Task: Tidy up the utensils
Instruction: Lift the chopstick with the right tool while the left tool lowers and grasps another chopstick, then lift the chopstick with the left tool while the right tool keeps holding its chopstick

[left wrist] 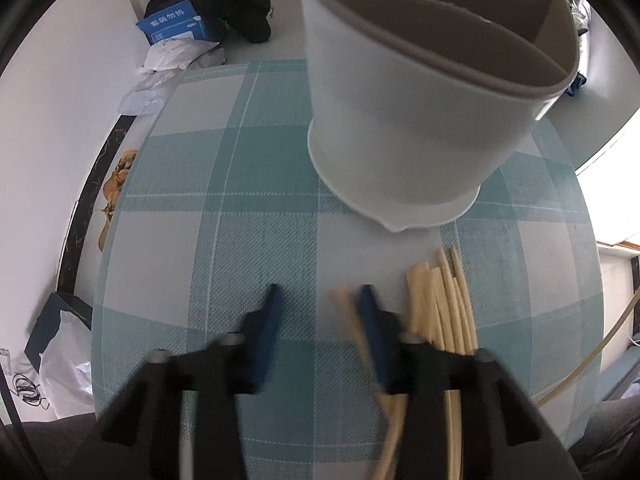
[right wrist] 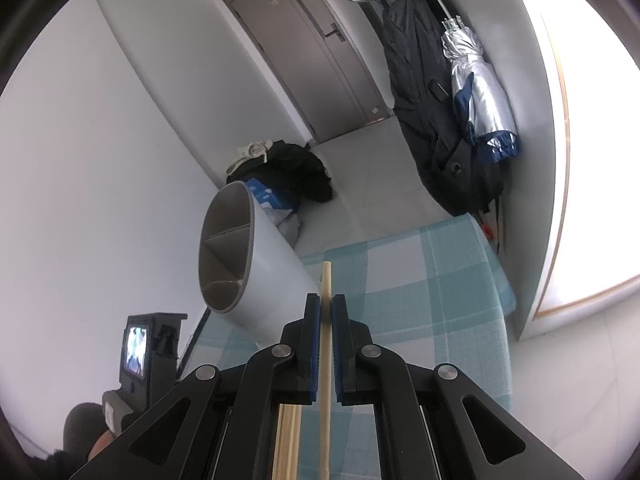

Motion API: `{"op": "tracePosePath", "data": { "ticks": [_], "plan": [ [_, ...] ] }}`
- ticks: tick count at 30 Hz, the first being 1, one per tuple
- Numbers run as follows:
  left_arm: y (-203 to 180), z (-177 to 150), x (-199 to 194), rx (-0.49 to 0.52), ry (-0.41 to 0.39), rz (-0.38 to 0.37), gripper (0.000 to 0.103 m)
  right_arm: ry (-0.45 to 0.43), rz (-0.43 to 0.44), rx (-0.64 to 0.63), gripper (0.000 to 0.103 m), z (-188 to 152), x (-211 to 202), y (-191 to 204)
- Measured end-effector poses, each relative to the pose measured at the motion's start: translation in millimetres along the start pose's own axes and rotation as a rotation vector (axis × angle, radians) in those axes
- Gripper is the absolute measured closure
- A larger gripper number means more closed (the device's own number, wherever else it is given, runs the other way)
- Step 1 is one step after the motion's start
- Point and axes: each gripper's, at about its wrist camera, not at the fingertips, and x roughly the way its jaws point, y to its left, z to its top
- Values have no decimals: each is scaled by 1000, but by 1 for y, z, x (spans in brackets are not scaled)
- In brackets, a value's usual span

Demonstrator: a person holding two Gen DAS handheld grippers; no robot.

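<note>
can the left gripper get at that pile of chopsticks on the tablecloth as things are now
Probably yes. The left gripper hangs just above the tablecloth, the chopsticks lie right beside its fingertip, and nothing sits between them; the holder stands farther off.

Left gripper (left wrist: 320,300) pointed steeply down, jaws apart, nothing pinched. Right gripper (right wrist: 327,312) angled gently down, jaws clamped tight on a chopstick (right wrist: 326,360).

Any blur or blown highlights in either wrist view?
Left wrist: motion blur on the left claw and the chopstick by its right finger; the holder is soft too, and the window at the right edge is blown out. Right wrist: sharp on the right claw and its gripped chopstick; the upper-right corner is overexposed. Both show strong fisheye bending.
</note>
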Motion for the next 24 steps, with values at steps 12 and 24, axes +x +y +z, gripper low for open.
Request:
{"op": "tracePosePath", "data": {
  "ticks": [12,24],
  "plan": [
    [22,11,5,-98,-27,-18,99,5,-1,-28,98,-2,5,6],
    [19,22,-46,-80,-207,-74,100,-28,-3,-95,98,-3,3,23]
  ]
}}
